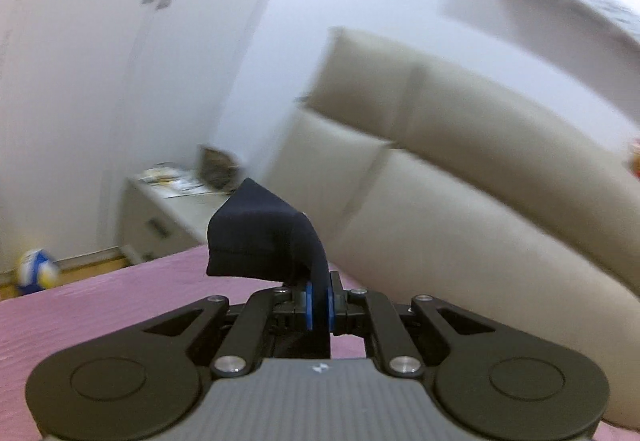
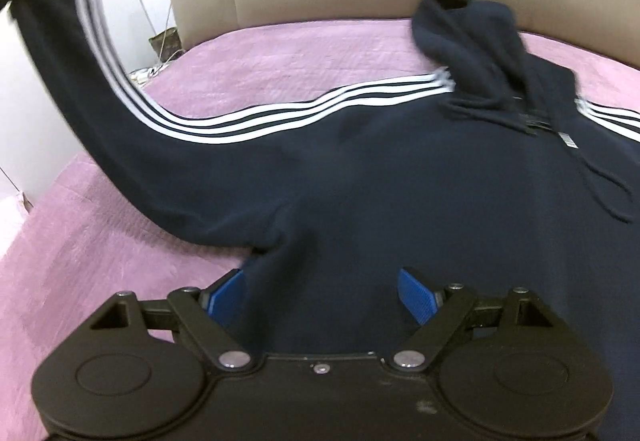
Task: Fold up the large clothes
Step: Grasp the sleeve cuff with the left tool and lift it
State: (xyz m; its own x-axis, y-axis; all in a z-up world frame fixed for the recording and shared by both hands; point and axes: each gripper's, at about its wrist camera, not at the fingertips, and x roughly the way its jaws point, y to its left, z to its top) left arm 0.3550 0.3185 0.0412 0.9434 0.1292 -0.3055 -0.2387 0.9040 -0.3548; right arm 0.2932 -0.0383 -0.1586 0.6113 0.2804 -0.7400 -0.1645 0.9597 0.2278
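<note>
A navy hoodie (image 2: 400,169) with white sleeve stripes lies spread on the pink bed cover (image 2: 280,49), its hood (image 2: 468,29) toward the headboard. My left gripper (image 1: 319,305) is shut on the hoodie's sleeve cuff (image 1: 260,241) and holds it lifted above the bed; in the right wrist view that raised sleeve (image 2: 80,53) stretches up to the top left. My right gripper (image 2: 324,293) is open, low over the hoodie's body near the armpit, its blue pads (image 2: 416,293) on either side of the fabric.
A beige padded headboard (image 1: 460,169) runs along the far side of the bed. A white nightstand (image 1: 168,213) with papers stands by the wall, and a blue and yellow ball (image 1: 36,269) lies on the floor. A cable (image 2: 160,57) hangs beside the bed.
</note>
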